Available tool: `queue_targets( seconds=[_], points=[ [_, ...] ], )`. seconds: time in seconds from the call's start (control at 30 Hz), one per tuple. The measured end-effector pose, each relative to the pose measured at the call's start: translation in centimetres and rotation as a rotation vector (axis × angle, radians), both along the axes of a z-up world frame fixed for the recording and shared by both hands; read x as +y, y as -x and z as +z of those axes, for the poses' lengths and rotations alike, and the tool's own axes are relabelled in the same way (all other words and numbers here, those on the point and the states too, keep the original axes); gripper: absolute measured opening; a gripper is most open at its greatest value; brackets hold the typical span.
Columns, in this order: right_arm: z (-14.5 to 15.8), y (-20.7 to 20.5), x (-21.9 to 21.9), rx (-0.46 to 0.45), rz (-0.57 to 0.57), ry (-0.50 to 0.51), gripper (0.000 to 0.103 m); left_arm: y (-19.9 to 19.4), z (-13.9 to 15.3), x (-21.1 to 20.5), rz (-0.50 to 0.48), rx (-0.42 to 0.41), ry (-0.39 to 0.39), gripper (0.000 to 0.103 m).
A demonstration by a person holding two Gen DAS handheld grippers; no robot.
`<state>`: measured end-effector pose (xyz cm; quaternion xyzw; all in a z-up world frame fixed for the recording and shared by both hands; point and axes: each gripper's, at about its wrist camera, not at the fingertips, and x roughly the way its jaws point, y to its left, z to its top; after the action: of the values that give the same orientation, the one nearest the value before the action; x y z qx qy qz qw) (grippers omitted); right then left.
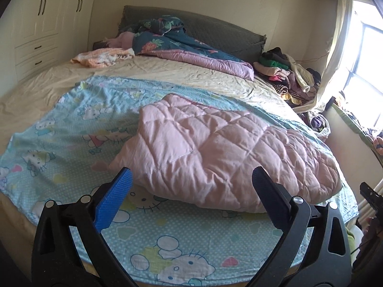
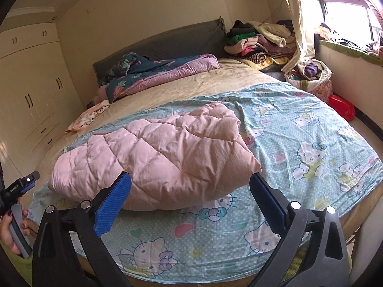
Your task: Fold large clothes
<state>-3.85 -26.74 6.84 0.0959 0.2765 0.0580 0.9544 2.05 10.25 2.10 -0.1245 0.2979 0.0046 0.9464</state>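
A pink quilted garment (image 1: 215, 153) lies folded into a thick bundle on a light-blue cartoon-cat sheet (image 1: 71, 124) spread over the bed. My left gripper (image 1: 191, 174) hangs above the bed's near edge, short of the bundle, its blue pads wide apart and nothing between them. From the right wrist view the same pink bundle (image 2: 158, 157) rests on the cat sheet (image 2: 311, 143). My right gripper (image 2: 190, 179) is open too, held back from the bundle's near edge. Part of the left gripper (image 2: 21, 186) and the hand holding it (image 2: 9, 229) show at the far left.
A teal and purple quilt (image 1: 182, 45) and an orange cloth (image 1: 105, 57) lie near the grey headboard (image 1: 215, 31). Heaped clothes (image 1: 287, 74) fill the corner by the window. White wardrobes (image 1: 40, 28) stand left. A red box (image 2: 341, 107) and a full bag (image 2: 313, 76) stand on the floor.
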Motion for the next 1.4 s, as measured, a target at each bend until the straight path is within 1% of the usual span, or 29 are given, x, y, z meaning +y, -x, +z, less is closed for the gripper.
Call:
queue_targets(
  seconds=[0.13, 0.23, 0.4, 0.47, 0.57, 0.73, 0.87, 1.0, 1.1, 1.4],
  points=[
    [1.5, 1.7, 1.7, -0.045, 0.028, 0.041, 0.099, 1.0, 1.0, -1.0, -0.017, -0.022, -0.005, 0.094],
    [2.1, 2.7, 3.4, -0.063, 0.054, 0.071, 0.099, 1.8, 1.1, -1.9, -0.022, -0.033, -0.011, 0.094],
    [2.1, 4.5, 6.0, -0.092, 0.089, 0.116, 0.099, 3.4, 0.8, -4.5, -0.054, -0.039, -0.041, 0.094],
    [2.1, 5.1, 6.9, -0.102, 0.103, 0.125, 0.099, 4.0, 0.5, -5.5, -0.077, -0.036, -0.048, 0.094],
    [1.6, 6.0, 7.8, -0.124, 0.117, 0.119, 0.099, 5.1, 0.1, -6.5, -0.102, -0.056, -0.047, 0.094],
    [0.1, 6.9, 8.9, -0.106, 0.136, 0.128, 0.099, 6.0, -0.9, -8.1, -0.123, -0.054, -0.101, 0.094],
    [-1.4, 6.8, 9.6, -0.049, 0.156, 0.131, 0.099, 6.0, -2.2, -9.0, -0.134, -0.006, -0.127, 0.094],
    [-2.1, 6.5, 10.0, -0.026, 0.169, 0.123, 0.099, 5.8, -2.9, -9.4, -0.149, 0.022, -0.128, 0.094],
    [-2.2, 6.5, 10.1, -0.027, 0.172, 0.125, 0.099, 5.6, -3.1, -9.3, -0.134, 0.037, -0.142, 0.094],
    [-2.2, 6.2, 10.2, -0.02, 0.173, 0.127, 0.099, 5.7, -3.2, -9.0, -0.135, 0.028, -0.123, 0.094]
  ],
)
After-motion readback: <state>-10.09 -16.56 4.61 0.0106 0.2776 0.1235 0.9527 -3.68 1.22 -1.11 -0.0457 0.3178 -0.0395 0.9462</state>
